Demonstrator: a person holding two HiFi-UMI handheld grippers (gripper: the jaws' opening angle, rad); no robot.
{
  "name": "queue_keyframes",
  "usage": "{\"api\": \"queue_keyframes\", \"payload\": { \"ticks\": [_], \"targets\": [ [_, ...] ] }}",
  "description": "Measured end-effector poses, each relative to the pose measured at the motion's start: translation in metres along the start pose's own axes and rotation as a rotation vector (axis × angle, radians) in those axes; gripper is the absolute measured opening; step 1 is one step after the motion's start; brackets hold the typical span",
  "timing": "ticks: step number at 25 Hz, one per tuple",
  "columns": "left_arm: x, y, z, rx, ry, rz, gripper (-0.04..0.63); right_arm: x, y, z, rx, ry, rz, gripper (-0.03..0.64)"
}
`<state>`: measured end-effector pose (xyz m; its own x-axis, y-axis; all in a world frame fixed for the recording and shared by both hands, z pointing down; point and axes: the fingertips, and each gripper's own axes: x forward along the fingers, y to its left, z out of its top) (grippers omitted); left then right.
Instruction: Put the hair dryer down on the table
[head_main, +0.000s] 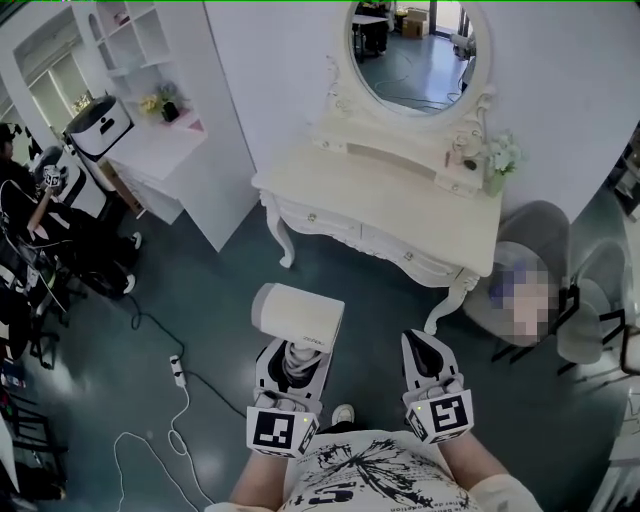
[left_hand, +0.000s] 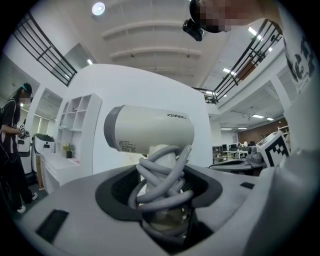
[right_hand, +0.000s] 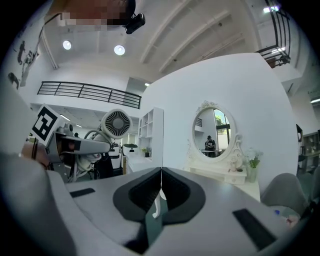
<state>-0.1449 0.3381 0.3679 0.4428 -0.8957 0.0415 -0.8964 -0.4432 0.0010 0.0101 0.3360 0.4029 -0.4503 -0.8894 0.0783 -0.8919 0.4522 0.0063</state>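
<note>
A cream hair dryer (head_main: 300, 315) with a grey cord wound round its handle stands upright between the jaws of my left gripper (head_main: 292, 352), which is shut on the handle. In the left gripper view the dryer's barrel (left_hand: 150, 128) lies crosswise above the jaws, with the coiled cord (left_hand: 162, 180) down between them. My right gripper (head_main: 428, 350) is beside it, shut and empty, its jaws meeting in a thin line (right_hand: 160, 187). The white dressing table (head_main: 400, 200) stands ahead of both grippers, a stretch of floor away. The right gripper view also shows the dryer's rear grille (right_hand: 116, 123) at the left.
On the table are an oval mirror (head_main: 410, 50) and a vase of flowers (head_main: 497, 165). A grey chair (head_main: 530, 265) stands at its right. A white shelf unit (head_main: 150, 110) is to the left. A power strip with cable (head_main: 177, 372) lies on the floor; a person (head_main: 30, 200) stands far left.
</note>
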Motion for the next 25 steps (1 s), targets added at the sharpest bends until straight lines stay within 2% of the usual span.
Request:
{"api": "queue_keyframes", "payload": {
  "ticks": [6,12,19,25],
  "targets": [
    [0.018,0.055,0.001,0.001,0.012,-0.039,0.252,0.055,0.017,0.006,0.008,0.012,-0.033,0.018],
    [0.049,0.088,-0.009,-0.009,0.033,-0.020,0.252,0.101,0.011,0.000,0.010,0.029,-0.017,0.018],
    [0.110,0.112,-0.017,-0.003,0.045,0.022,0.252,0.163,-0.026,0.000,0.013,0.016,0.030,0.018],
    [0.195,0.126,-0.009,-0.013,0.047,0.051,0.252,0.229,-0.085,0.012,0.008,0.010,0.076,0.018]
  ]
}}
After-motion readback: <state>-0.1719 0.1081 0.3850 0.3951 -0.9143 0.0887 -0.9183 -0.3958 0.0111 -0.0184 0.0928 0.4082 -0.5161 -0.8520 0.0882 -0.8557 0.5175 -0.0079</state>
